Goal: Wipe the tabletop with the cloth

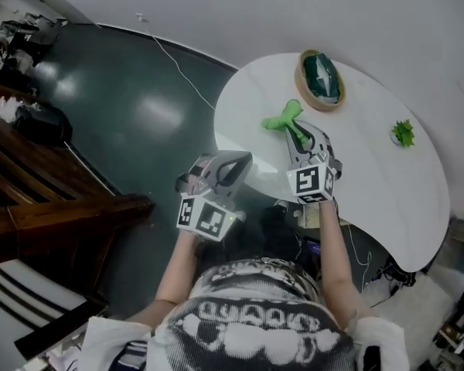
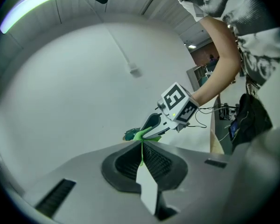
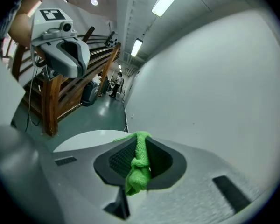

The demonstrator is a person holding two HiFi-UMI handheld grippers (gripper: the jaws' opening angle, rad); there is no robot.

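— Grey left tongs (image 1: 241, 161): state?
— Closed flat, pad against pad, nothing gripped. Held off the counter (image 1: 387, 192), over the dark green floor (image 1: 131, 107), just beside the counter's near-left edge.

— Right tongs (image 1: 300, 130)?
— Clamped on the cloth (image 1: 282, 119). The right gripper view shows bright green fabric bunched in the gap. A wad hangs out on the near side and a fold pokes past the tips.

— Cloth position relative to the counter?
— Over the left part of the white top, in from the near edge. Loose ends splay leftward from the tips. Contact with the surface: cannot tell from any view.

— Relation between the two tongs?
— Apart. In the head view the left tongs sits lower-left and the right tongs is forward of it. The left gripper view looks across at the right tongs, with the cloth at its tip.

— Beyond the cloth?
— Tan ring (image 1: 320, 80) with something dark green inside, lying flat near the far edge. It is near the cloth, not touching. Small green plant (image 1: 403, 133) further right, well apart from both.

— Off the counter?
— White cable (image 1: 178, 68) trailing across the floor toward the counter. Dark wooden framing (image 1: 31, 199) at far left.
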